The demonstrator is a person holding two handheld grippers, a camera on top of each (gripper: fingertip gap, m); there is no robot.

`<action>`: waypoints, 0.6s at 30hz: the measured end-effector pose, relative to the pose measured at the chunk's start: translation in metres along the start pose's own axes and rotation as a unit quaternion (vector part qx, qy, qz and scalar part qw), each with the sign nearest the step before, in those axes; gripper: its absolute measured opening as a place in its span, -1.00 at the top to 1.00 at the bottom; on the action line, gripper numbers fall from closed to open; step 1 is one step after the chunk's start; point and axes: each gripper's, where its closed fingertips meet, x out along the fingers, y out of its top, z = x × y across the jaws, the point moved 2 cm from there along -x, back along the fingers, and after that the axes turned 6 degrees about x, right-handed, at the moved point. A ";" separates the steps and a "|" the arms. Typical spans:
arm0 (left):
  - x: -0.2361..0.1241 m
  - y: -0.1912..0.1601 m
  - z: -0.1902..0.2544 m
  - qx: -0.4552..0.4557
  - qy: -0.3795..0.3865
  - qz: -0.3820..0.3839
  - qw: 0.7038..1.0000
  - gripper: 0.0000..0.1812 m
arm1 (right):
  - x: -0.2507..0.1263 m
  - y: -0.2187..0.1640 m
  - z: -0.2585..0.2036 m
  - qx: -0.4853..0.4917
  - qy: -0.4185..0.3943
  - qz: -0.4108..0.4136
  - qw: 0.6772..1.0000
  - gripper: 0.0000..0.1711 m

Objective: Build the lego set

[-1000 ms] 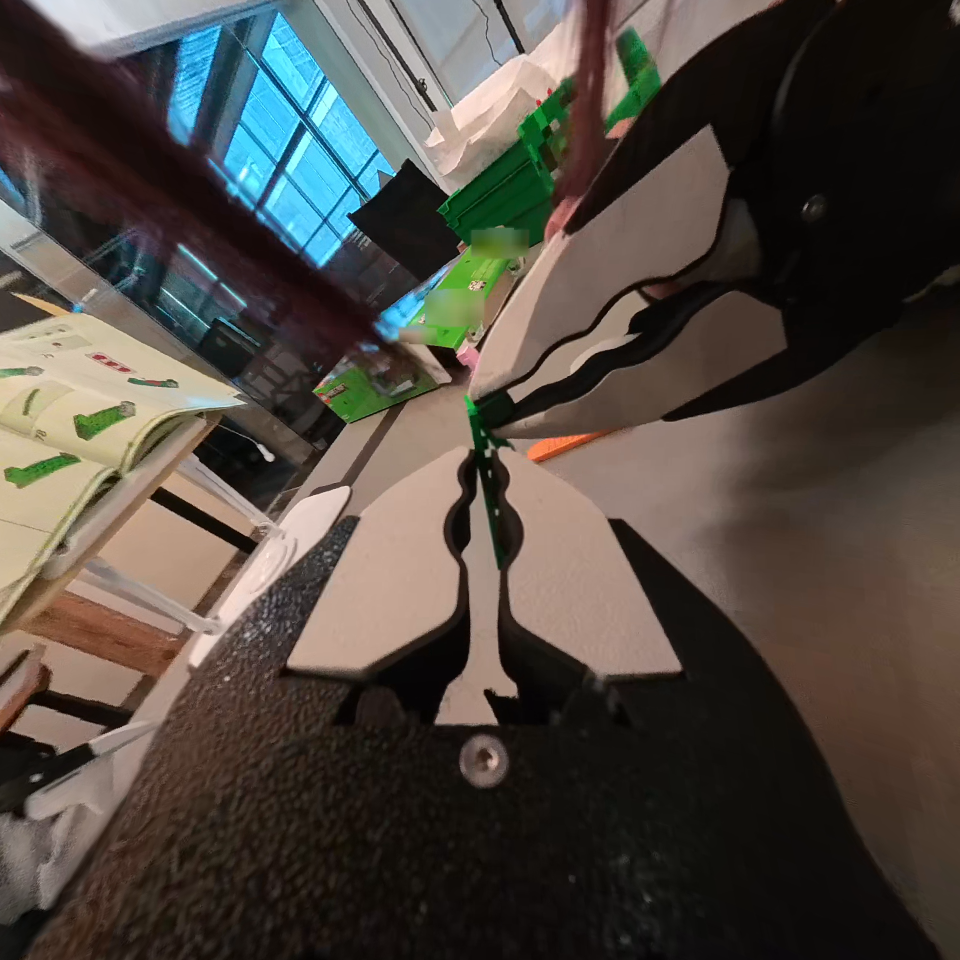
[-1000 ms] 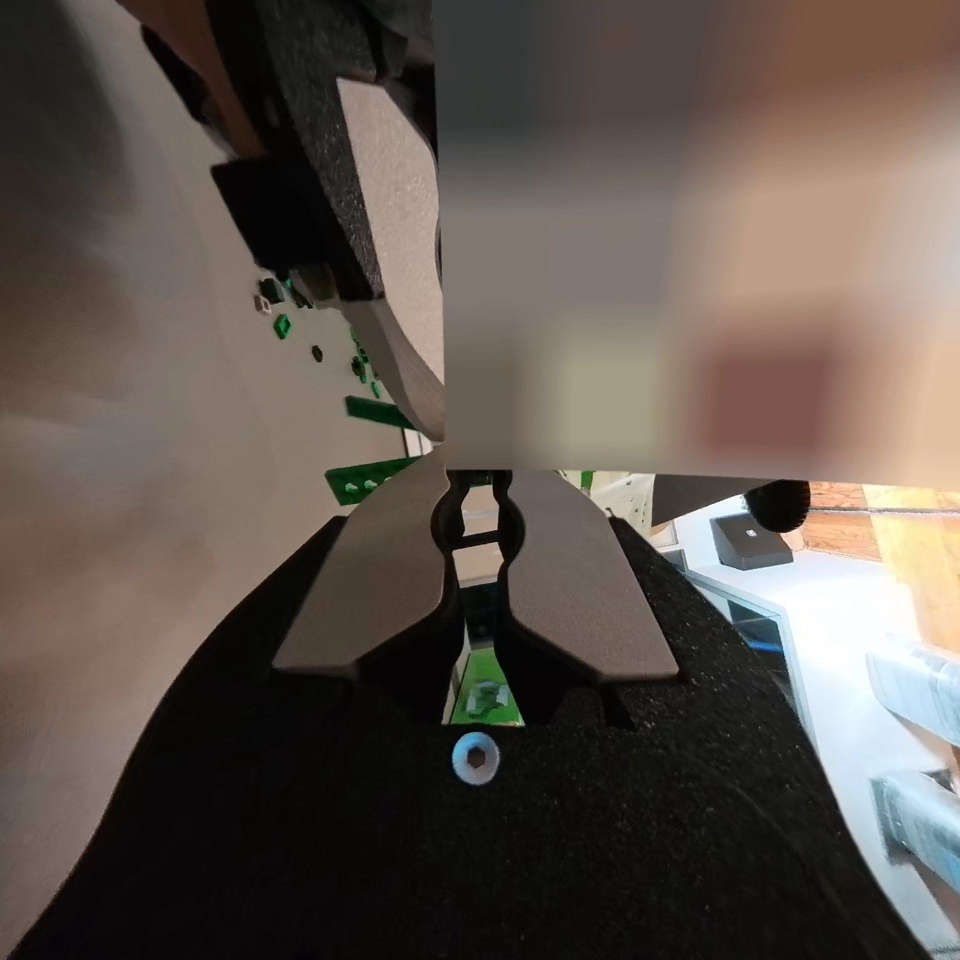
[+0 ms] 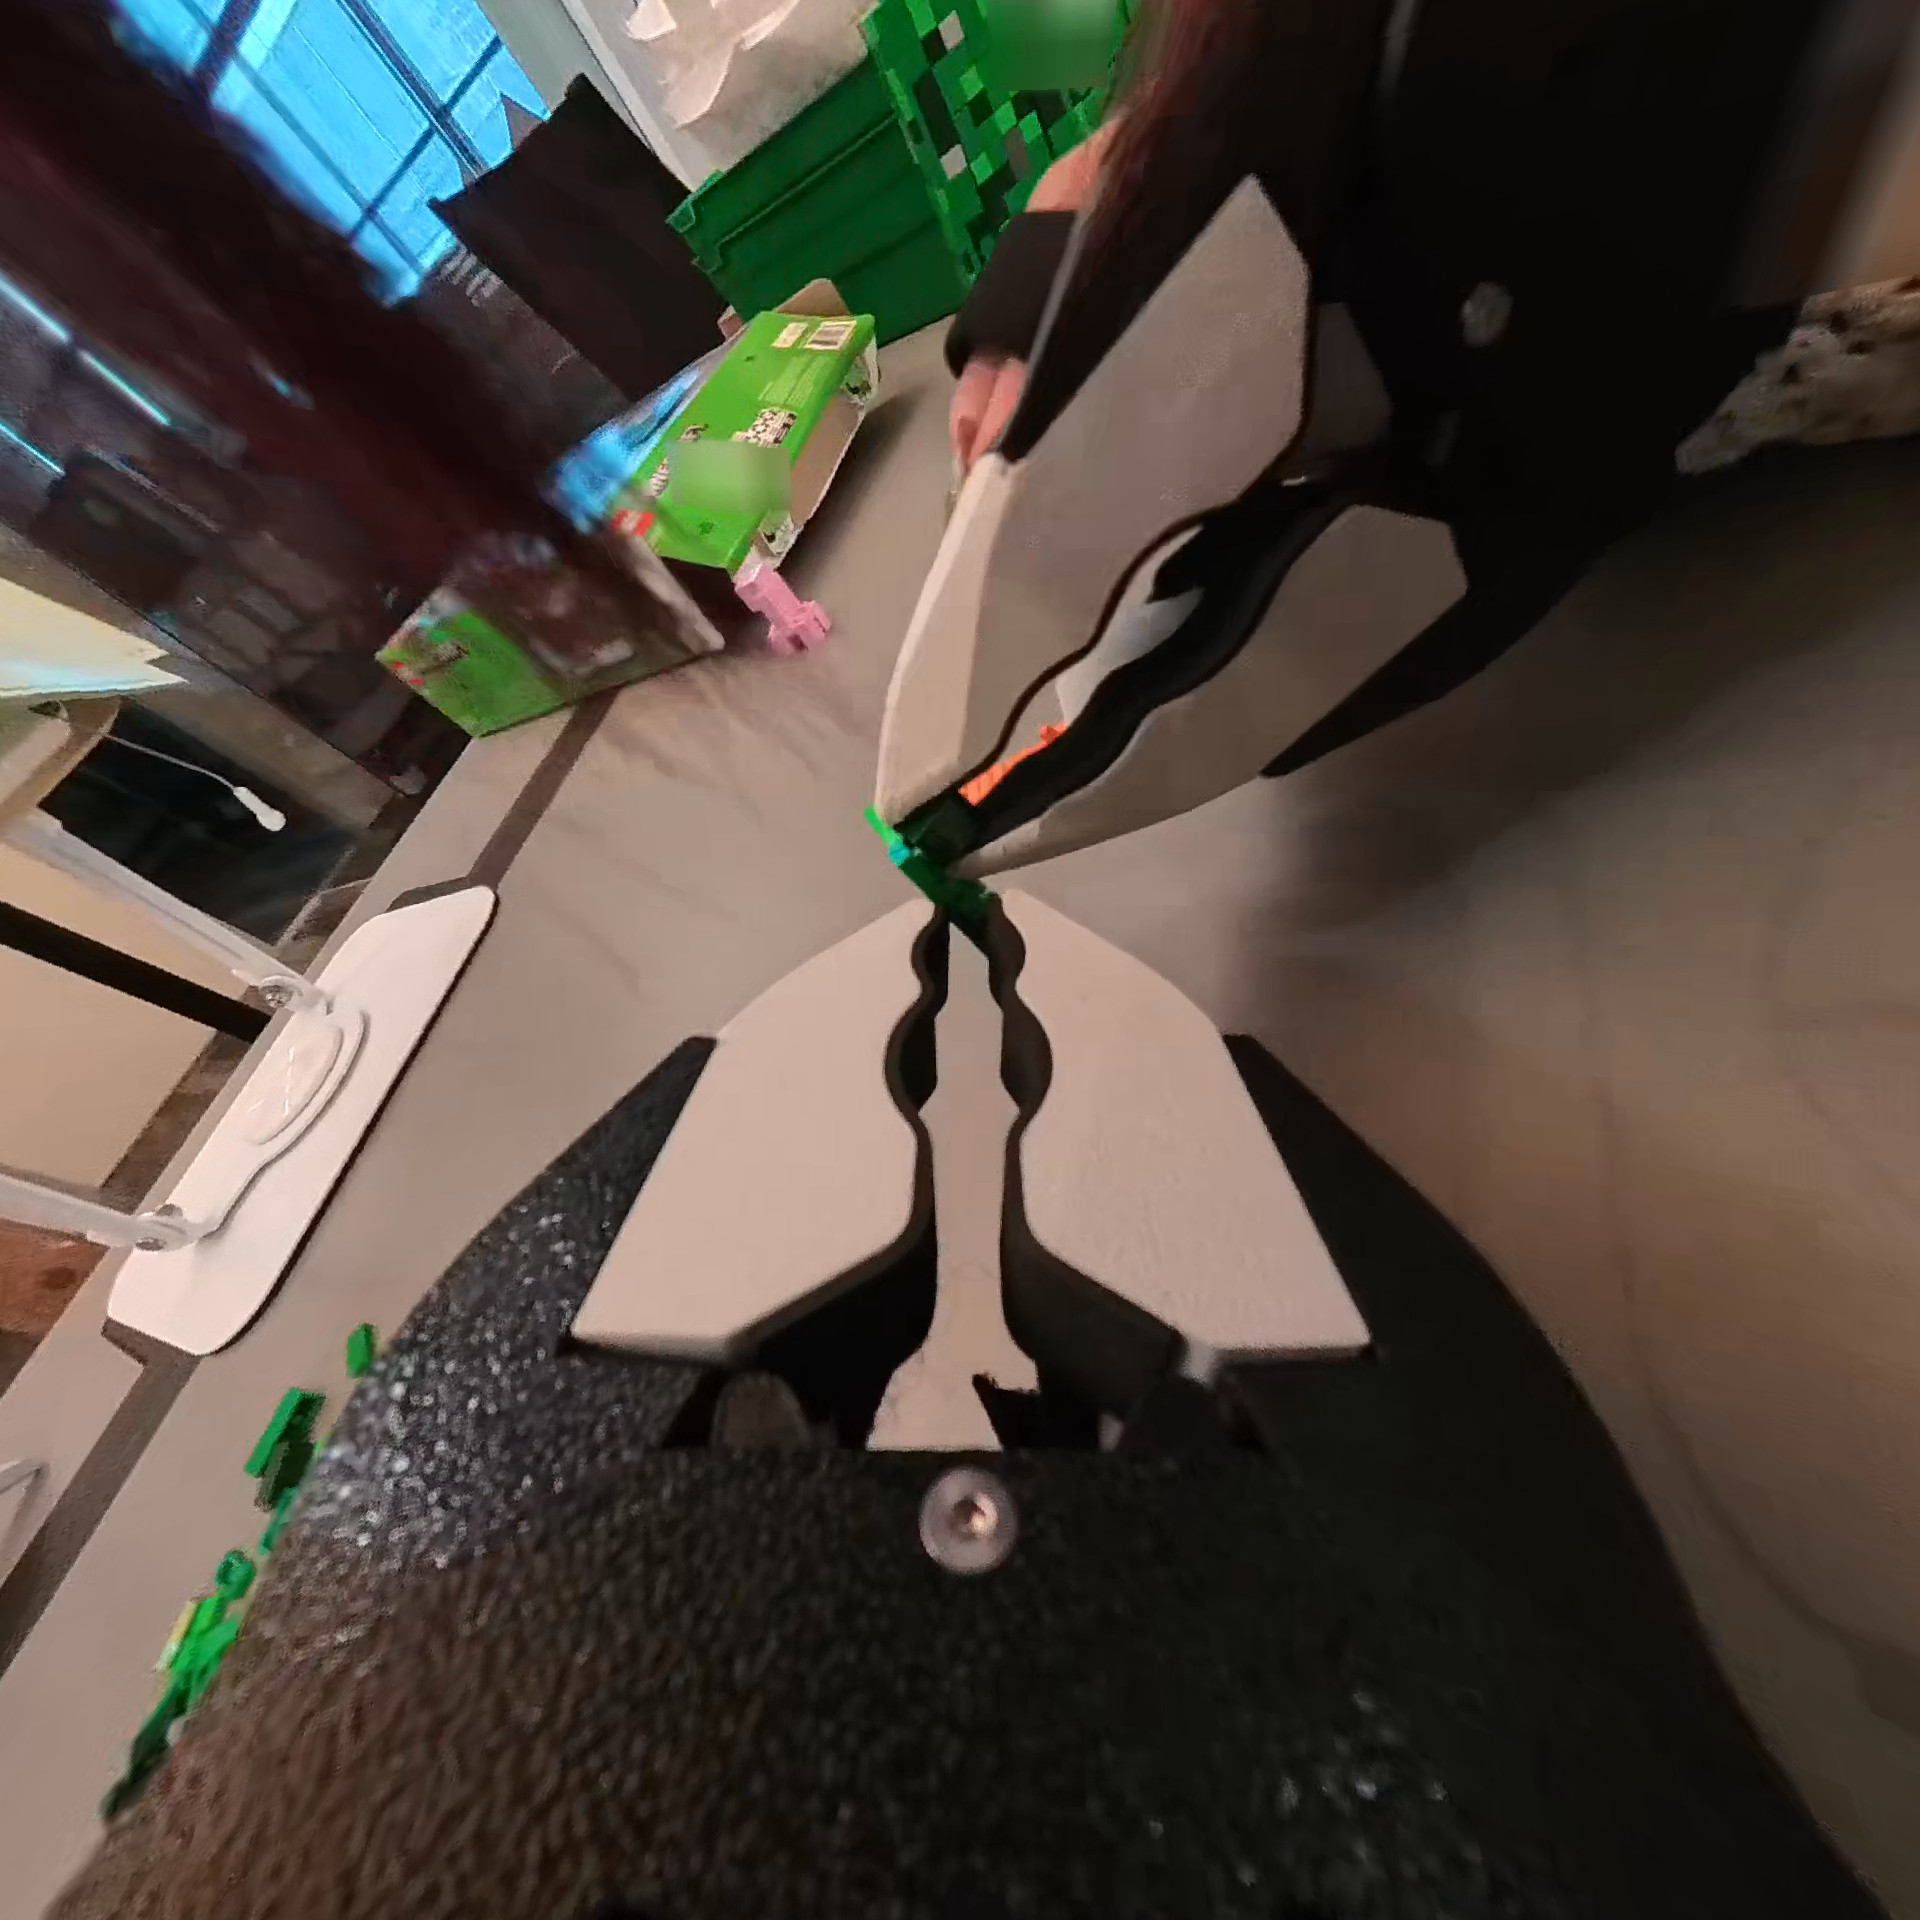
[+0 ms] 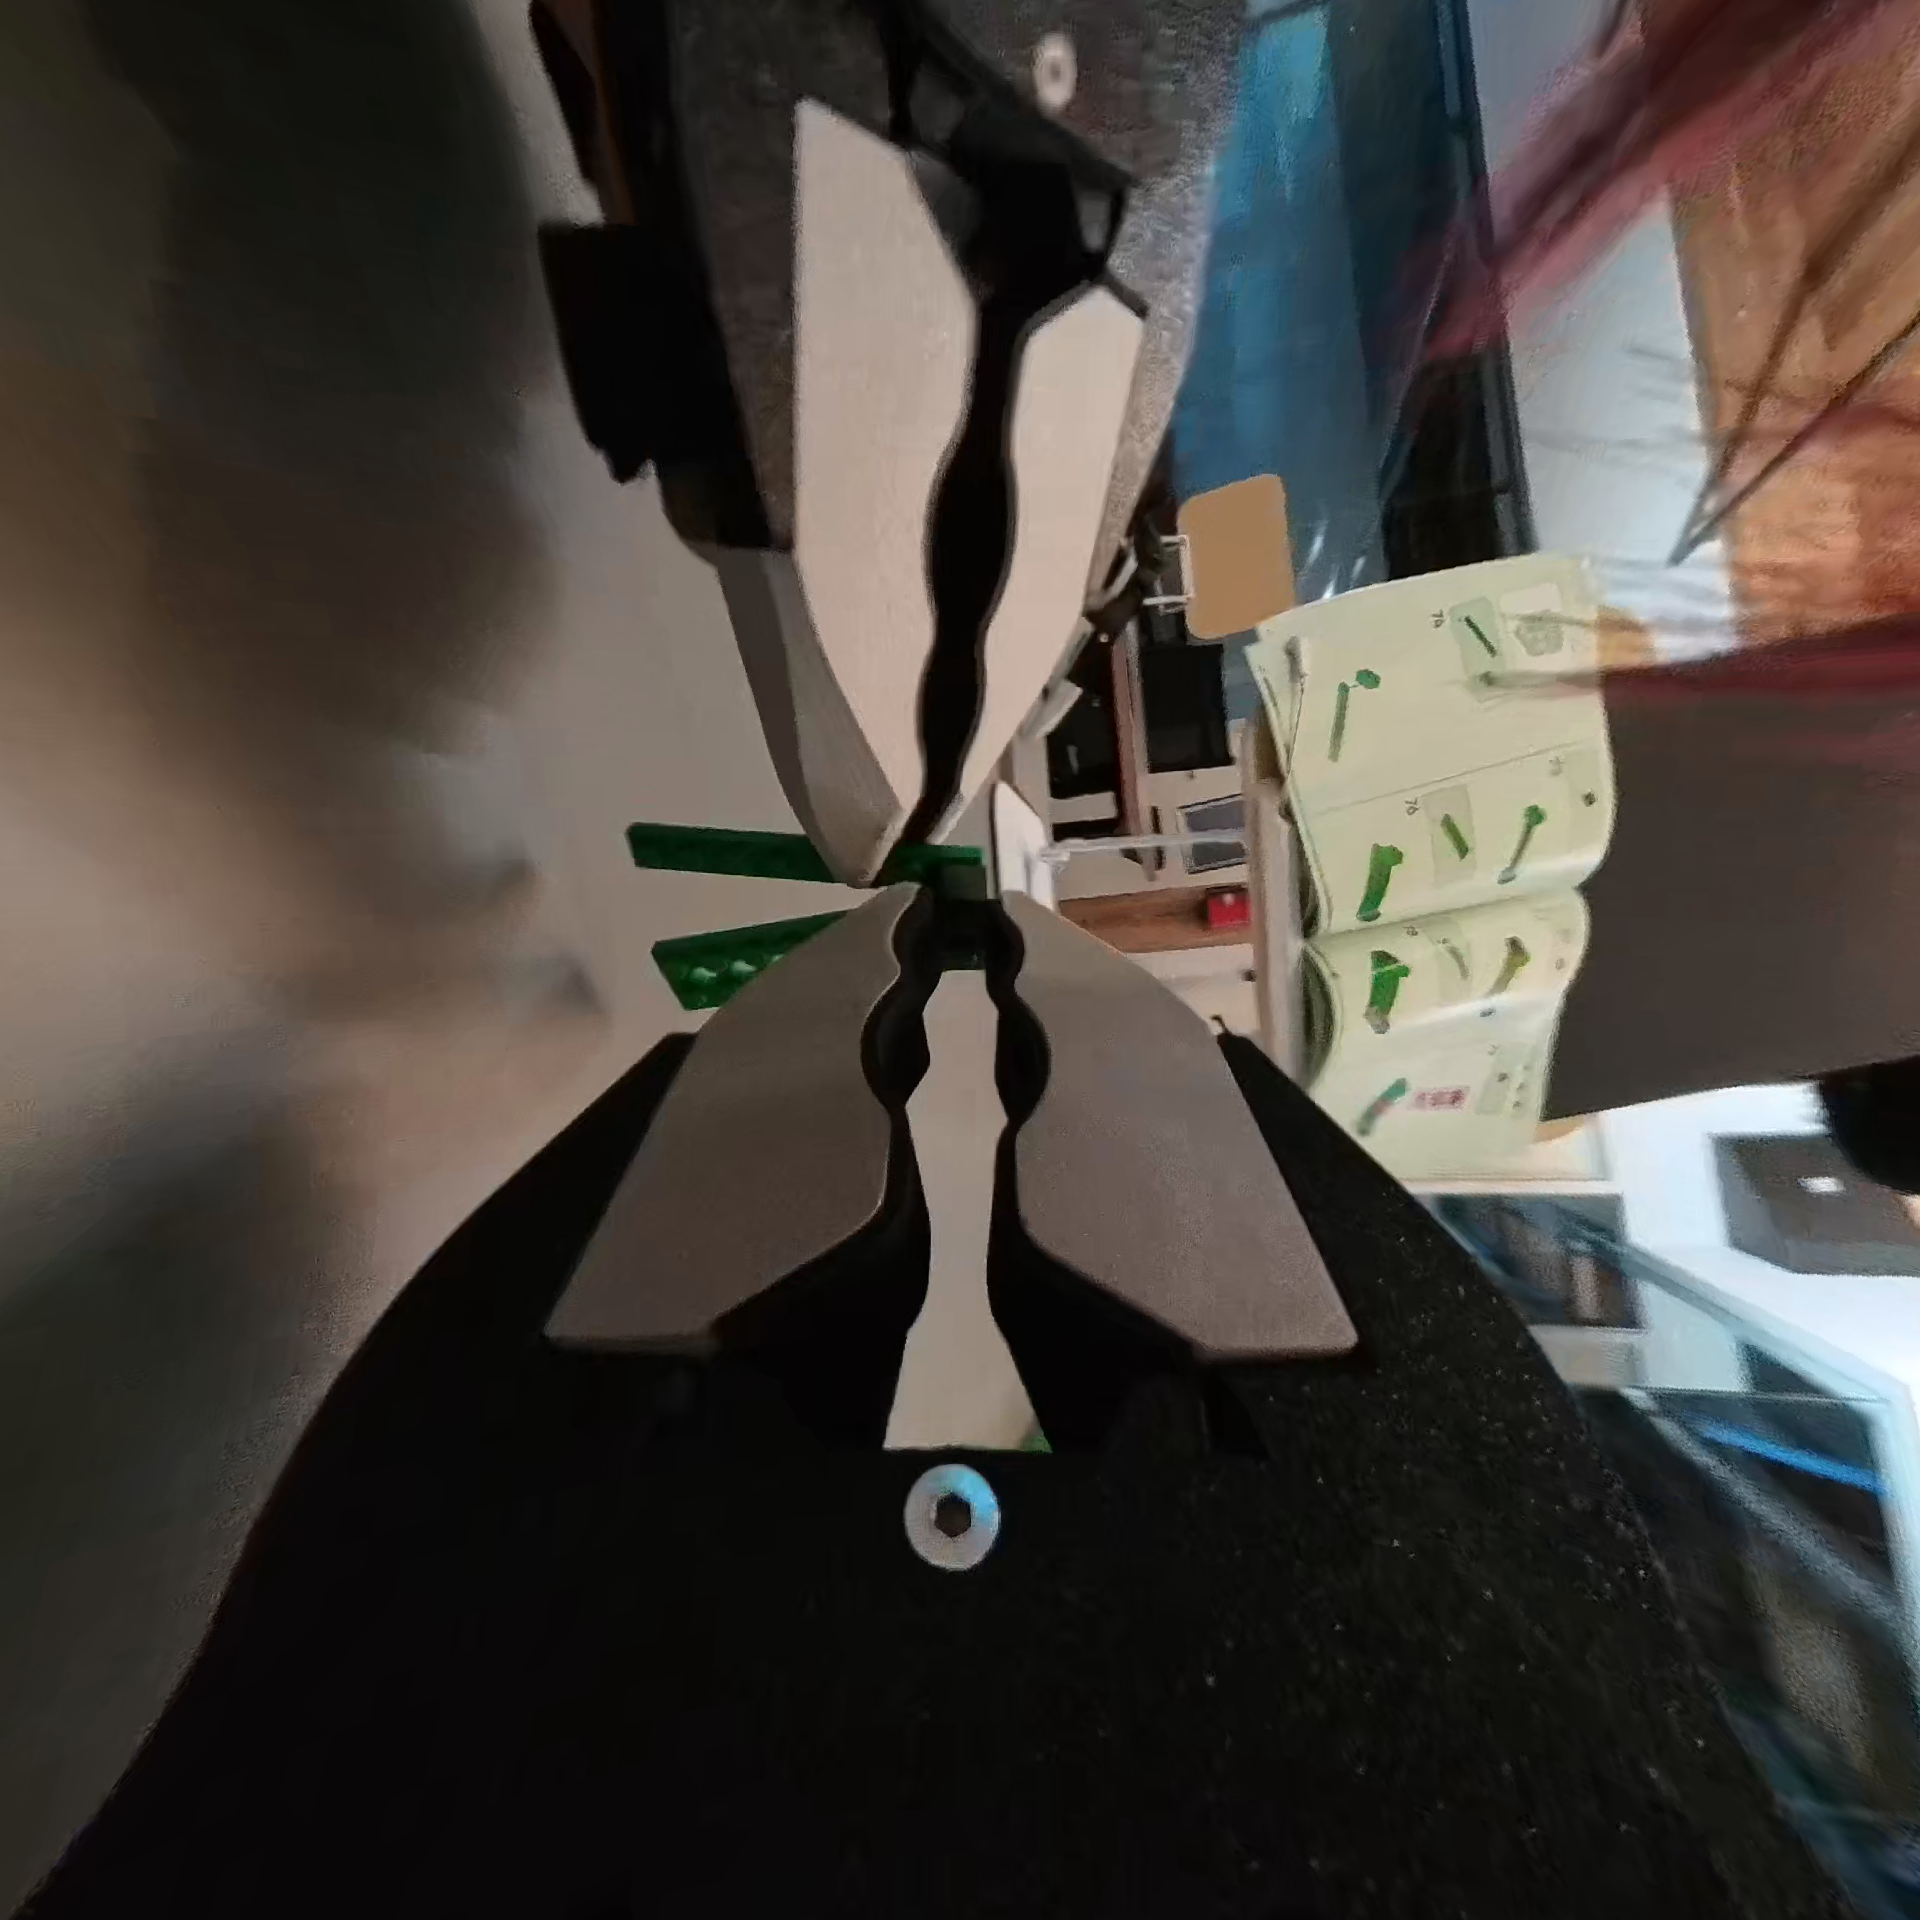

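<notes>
Two grippers are meeting tip to tip above the counter (image 3: 1558,987), each pinching a small green lego piece so the parts can be pressed together in the air: the left gripper (image 3: 961,920) is holding its jaws narrow on a thin green piece (image 3: 951,883), while the right gripper (image 4: 951,914) is clamping narrow jaws on a dark green brick (image 4: 961,883). Green plates (image 4: 727,852) are lying on the counter behind, and an open instruction booklet (image 4: 1444,831) is propped by its far edge, likely for reference
</notes>
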 end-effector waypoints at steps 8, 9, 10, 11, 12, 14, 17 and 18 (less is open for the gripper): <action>0.000 -0.003 -0.002 0.015 0.010 -0.003 1.000 0.94 | 0.001 0.000 -0.001 0.052 0.013 0.022 0.998 0.90; 0.000 -0.003 -0.002 0.015 0.009 -0.006 1.000 0.94 | 0.002 0.000 -0.002 0.046 0.014 0.022 0.999 0.90; 0.001 -0.003 -0.001 0.018 0.009 -0.008 1.000 0.94 | 0.001 0.000 -0.003 0.033 0.012 0.022 0.999 0.91; 0.001 -0.004 -0.001 0.023 0.009 -0.012 1.000 0.94 | 0.001 0.000 -0.004 0.020 0.010 0.021 1.000 0.91; 0.001 -0.005 -0.001 0.025 0.009 -0.016 1.000 0.94 | 0.002 0.000 -0.004 0.011 0.008 0.017 1.000 0.90; 0.002 -0.006 -0.001 0.018 0.007 -0.022 1.000 0.95 | 0.003 -0.001 -0.005 0.002 0.008 0.012 1.000 0.91; 0.003 -0.007 -0.001 0.000 0.002 -0.028 1.000 0.95 | 0.003 -0.001 -0.006 -0.017 0.003 0.006 1.000 0.91; 0.003 -0.007 -0.001 -0.005 0.000 -0.029 1.000 0.95 | 0.003 -0.001 -0.006 -0.013 0.006 0.006 1.000 0.91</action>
